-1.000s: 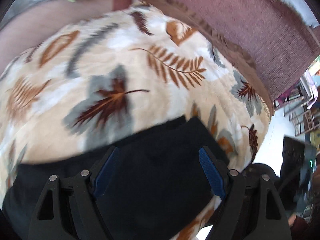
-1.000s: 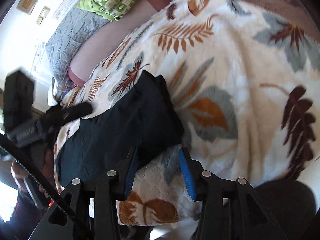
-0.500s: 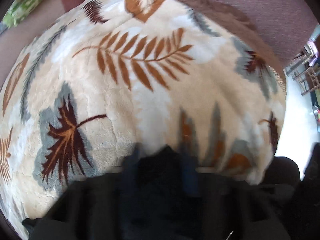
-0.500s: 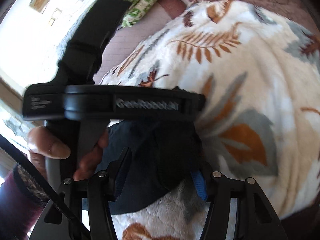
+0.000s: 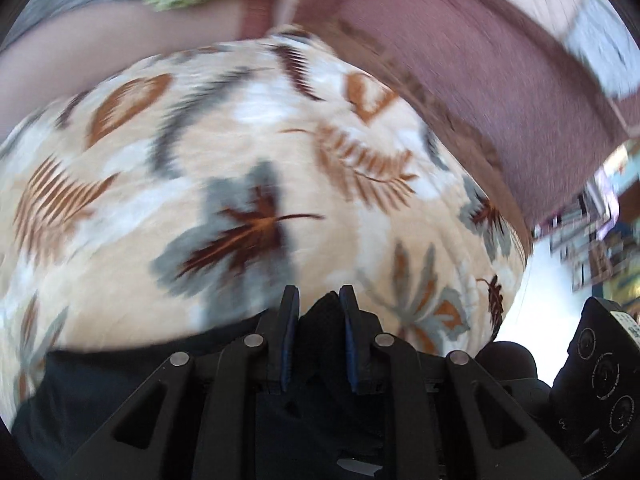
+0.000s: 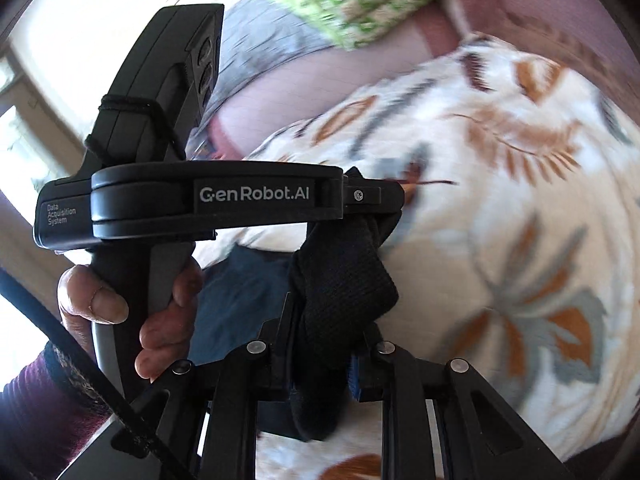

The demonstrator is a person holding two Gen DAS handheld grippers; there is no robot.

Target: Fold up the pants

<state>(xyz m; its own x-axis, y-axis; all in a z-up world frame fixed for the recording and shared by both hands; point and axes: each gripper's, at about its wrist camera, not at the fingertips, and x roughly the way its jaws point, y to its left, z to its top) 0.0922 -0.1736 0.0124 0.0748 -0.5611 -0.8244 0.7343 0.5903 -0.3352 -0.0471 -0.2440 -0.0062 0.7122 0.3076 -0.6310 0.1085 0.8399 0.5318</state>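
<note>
The dark navy pants (image 5: pixel 132 380) lie on a leaf-print blanket (image 5: pixel 248 168). My left gripper (image 5: pixel 319 320) is shut on a bunched edge of the pants (image 5: pixel 320 336), which pokes up between the blue pads. In the right wrist view my right gripper (image 6: pixel 324 360) is shut on the black ribbed waistband of the pants (image 6: pixel 344 288). The left gripper's body (image 6: pixel 216 196) is right in front of it, held by a hand (image 6: pixel 168 320), with the same band hanging from its fingers. The two grippers are close together.
A green patterned pillow (image 6: pixel 360 4) and a grey quilt (image 6: pixel 260 40) lie at the far end of the bed. A maroon bedspread (image 5: pixel 480 92) borders the blanket on the right. The bed edge and floor with furniture (image 5: pixel 592 248) show at right.
Both grippers went from open to shut on the pants. The left gripper has swung in front of the right wrist camera, bringing the pants' end over toward the right gripper.
</note>
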